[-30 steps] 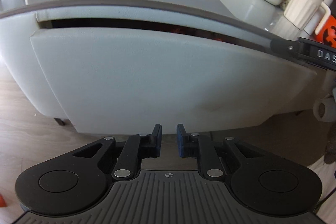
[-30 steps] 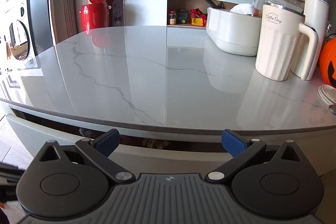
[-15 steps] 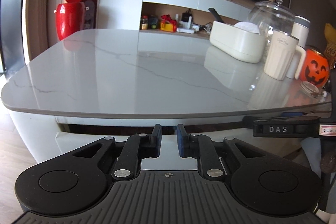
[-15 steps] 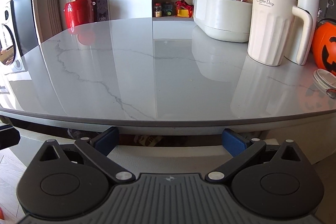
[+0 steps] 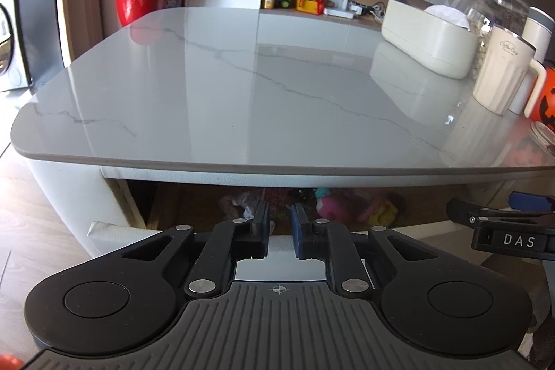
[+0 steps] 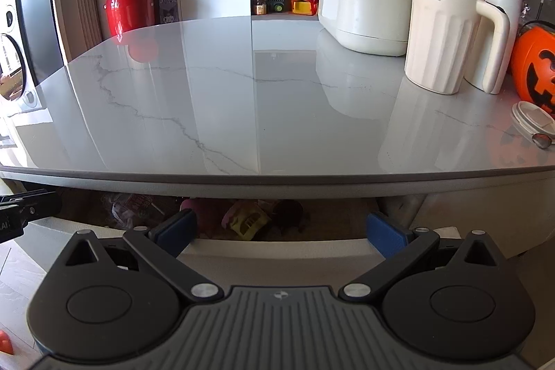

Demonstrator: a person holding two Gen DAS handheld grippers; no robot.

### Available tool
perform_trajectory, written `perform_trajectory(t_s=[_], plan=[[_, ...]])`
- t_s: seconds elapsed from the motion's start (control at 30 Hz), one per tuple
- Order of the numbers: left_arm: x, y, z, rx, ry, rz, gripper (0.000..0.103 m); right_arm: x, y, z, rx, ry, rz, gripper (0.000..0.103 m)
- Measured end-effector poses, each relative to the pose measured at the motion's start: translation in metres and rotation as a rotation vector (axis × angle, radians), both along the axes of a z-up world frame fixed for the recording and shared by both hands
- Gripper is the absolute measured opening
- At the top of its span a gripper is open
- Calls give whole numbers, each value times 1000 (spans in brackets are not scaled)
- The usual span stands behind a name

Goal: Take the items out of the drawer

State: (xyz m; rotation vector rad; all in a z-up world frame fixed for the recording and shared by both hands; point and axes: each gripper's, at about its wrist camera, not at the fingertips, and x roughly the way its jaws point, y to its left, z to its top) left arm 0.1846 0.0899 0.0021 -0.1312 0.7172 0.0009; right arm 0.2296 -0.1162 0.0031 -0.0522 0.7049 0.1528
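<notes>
1. My left gripper (image 5: 280, 233) sits at the front lip of the drawer (image 5: 114, 226) with its blue pads drawn close, a narrow gap between them and nothing in it; I judge it parked low there so it stays clear of the table overhang
2. The drawer is pulled partly out under the marble tabletop (image 5: 263, 85), and the items lie in its shadowed interior: a pale crumpled thing (image 5: 239, 201) on the left, then a pink soft toy (image 5: 334, 208), then a yellow toy (image 6: 248, 221) that is clearest in the right wrist view
3. My right gripper (image 6: 281, 227) is spread wide and empty, its pads framing the yellow toy; I judge that wide stance is set for reaching in over the drawer front (image 6: 277, 248)
4. Room is tight vertically: the tabletop edge (image 6: 277, 179) hangs over the opening, so any reach has to go in flat between that edge and the drawer front
5. Sideways there is more freedom, though the 2 grippers are near each other, each showing at the rim of the other's view
6. On the tabletop the cream tub (image 6: 364, 19), the Coffee Day mug (image 6: 440, 33) and the pumpkin bucket (image 6: 534, 68) crowd the right side; the left and middle are bare, the likelier place to set items down
</notes>
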Motion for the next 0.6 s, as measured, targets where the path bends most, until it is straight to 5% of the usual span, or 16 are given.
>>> perform_trajectory(t_s=[0.13,0.6], plan=[[-9,1,2,-34,35,12,16,-10,-1,2,-4,24,1,103],[-82,-32,6,111,81,39,16,-78,-21,9,-6,105,42,103]])
